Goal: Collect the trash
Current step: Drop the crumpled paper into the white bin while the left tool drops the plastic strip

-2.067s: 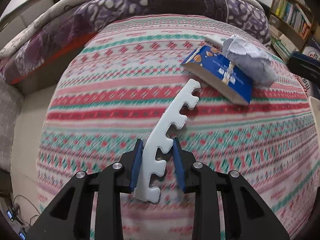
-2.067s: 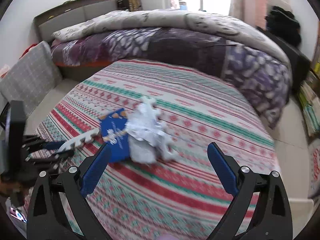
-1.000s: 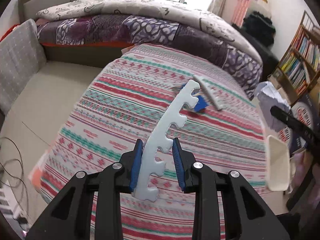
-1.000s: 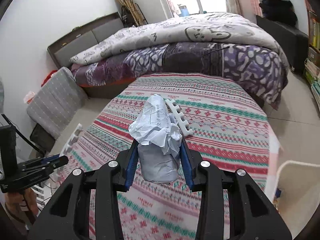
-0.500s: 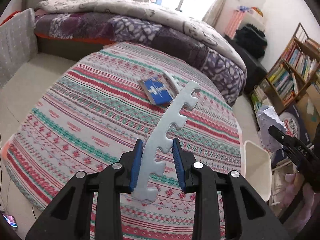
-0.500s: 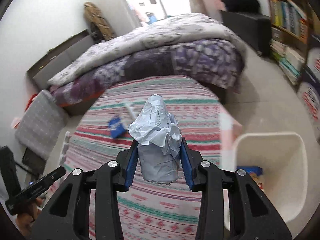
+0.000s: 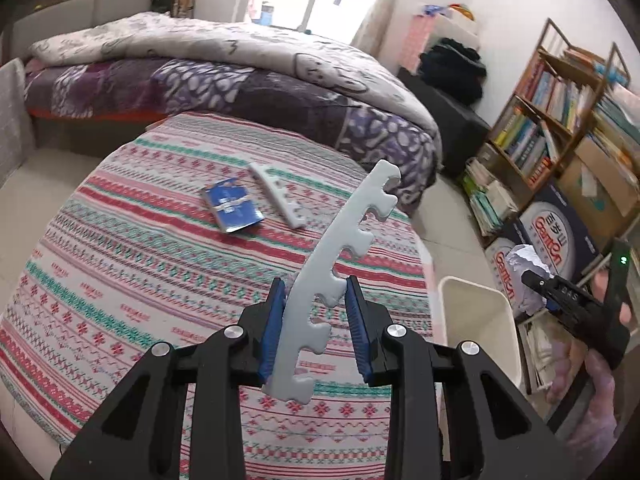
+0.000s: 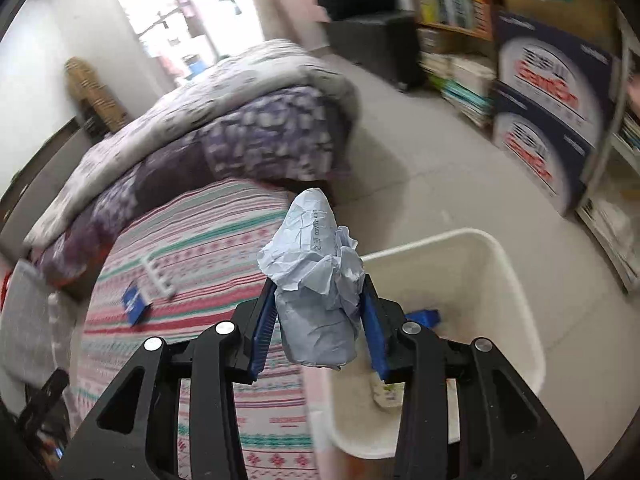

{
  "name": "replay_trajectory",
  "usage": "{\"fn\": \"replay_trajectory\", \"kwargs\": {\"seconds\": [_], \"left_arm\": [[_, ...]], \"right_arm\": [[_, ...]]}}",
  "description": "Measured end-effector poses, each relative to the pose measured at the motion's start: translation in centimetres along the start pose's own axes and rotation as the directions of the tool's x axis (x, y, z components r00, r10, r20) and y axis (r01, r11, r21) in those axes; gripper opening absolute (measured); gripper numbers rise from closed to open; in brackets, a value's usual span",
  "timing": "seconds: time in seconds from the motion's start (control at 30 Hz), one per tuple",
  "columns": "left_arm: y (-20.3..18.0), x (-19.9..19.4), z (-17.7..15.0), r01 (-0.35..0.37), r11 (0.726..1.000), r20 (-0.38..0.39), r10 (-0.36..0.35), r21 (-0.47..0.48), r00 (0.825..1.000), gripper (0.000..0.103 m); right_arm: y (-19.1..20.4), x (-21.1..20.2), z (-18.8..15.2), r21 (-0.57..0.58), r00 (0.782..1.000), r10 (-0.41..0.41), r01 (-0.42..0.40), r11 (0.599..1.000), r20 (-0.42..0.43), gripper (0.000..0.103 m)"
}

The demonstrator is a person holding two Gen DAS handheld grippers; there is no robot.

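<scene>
The right tongs (image 8: 320, 320) are clamped on a crumpled paper wad (image 8: 316, 288), both pads pressed into its lower half, and they hang at the near rim of the white bin (image 8: 516, 280) that stands on the floor just off the bed's corner. The wad sits only partly over the opening, so I would carry it further toward the bin's middle before letting go; a light, springy wad released at the rim could catch the wall and tumble onto the floor. Something blue already lies inside.

The left tongs (image 7: 316, 332) grip a white notched foam strip (image 7: 340, 264) low on its length, with most of it standing out above the striped bedspread (image 7: 120, 280). Its long free end should go into the bin first, tipped downward.

Farther up the bed, toward its far edge, a blue carton (image 7: 232, 210) and a second foam strip (image 7: 278, 198) lie just beside each other, not yet collected.
</scene>
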State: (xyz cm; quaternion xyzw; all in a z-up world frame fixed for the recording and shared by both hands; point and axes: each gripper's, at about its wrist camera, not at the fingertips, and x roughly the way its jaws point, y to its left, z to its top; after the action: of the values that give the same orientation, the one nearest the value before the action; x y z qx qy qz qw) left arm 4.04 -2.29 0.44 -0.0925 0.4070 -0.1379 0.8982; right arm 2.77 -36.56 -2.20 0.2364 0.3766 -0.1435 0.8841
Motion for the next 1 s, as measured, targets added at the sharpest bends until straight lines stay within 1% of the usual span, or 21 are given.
{"fn": "replay_trajectory", "kwargs": {"seconds": [0.1, 0.2, 0.27, 0.33, 0.4, 0.43, 0.53, 0.6, 0.67, 0.77, 1.0], "left_arm": [[-1.1, 0.4, -0.1, 0.023, 1.000, -0.007, -0.023, 0.020, 1.000, 0.031], [-2.2, 0.7, -0.1, 0.040, 0.998, -0.013, -0.040, 0.038, 0.999, 0.031], [-3.1, 0.8, 0.0, 0.058, 0.997, -0.012, -0.057, 0.050, 0.998, 0.031], [-3.8, 0.8, 0.0, 0.072, 0.996, -0.011, -0.071, 0.058, 0.997, 0.031], [-4.8, 0.9, 0.0, 0.090, 0.994, -0.012, -0.089, 0.067, 0.996, 0.031], [-5.4, 1.1, 0.0, 0.101, 0.992, -0.015, -0.100, 0.072, 0.995, 0.031], [-7.0, 1.5, 0.0, 0.131, 0.988, -0.026, -0.129, 0.083, 0.991, 0.032], [-8.4, 2.0, -0.2, 0.153, 0.983, -0.038, -0.150, 0.101, 0.988, 0.032], [-9.7, 2.5, -0.5, 0.175, 0.978, -0.052, -0.170, 0.114, 0.984, 0.032], [-11.3, 3.3, -0.8, 0.223, 0.968, -0.085, -0.214, 0.117, 0.973, 0.032], [-15.4, 4.9, -1.6, 0.279, 0.947, -0.131, -0.259, 0.159, 0.957, 0.032]], "right_arm": [[-1.9, 0.7, 0.2, 0.056, 0.998, -0.051, 0.053, 0.997, -0.035, 0.039], [-3.7, 1.1, -0.1, 0.132, 0.995, -0.067, 0.077, 0.988, -0.076, 0.040], [-4.4, 1.3, -0.1, 0.155, 0.993, -0.071, 0.085, 0.984, -0.094, 0.041], [-4.9, 1.3, -0.2, 0.162, 0.990, -0.103, 0.118, 0.980, -0.096, 0.045], [-5.5, 1.0, -0.2, 0.179, 0.988, -0.135, 0.148, 0.973, -0.080, 0.070], [-5.8, 0.7, -0.1, 0.193, 0.987, -0.148, 0.158, 0.968, -0.068, 0.073], [-6.9, 0.1, 0.2, 0.218, 0.986, -0.158, 0.165, 0.962, -0.049, 0.074], [-7.7, -0.3, 0.3, 0.239, 0.986, -0.164, 0.169, 0.956, -0.038, 0.078], [-8.2, -0.6, 0.4, 0.252, 0.986, -0.166, 0.169, 0.953, -0.030, 0.078], [-8.9, -1.2, 0.7, 0.274, 0.985, -0.172, 0.168, 0.947, -0.008, 0.079], [-10.0, -3.0, 1.5, 0.292, 0.980, -0.189, 0.164, 0.942, 0.060, 0.082]]}}
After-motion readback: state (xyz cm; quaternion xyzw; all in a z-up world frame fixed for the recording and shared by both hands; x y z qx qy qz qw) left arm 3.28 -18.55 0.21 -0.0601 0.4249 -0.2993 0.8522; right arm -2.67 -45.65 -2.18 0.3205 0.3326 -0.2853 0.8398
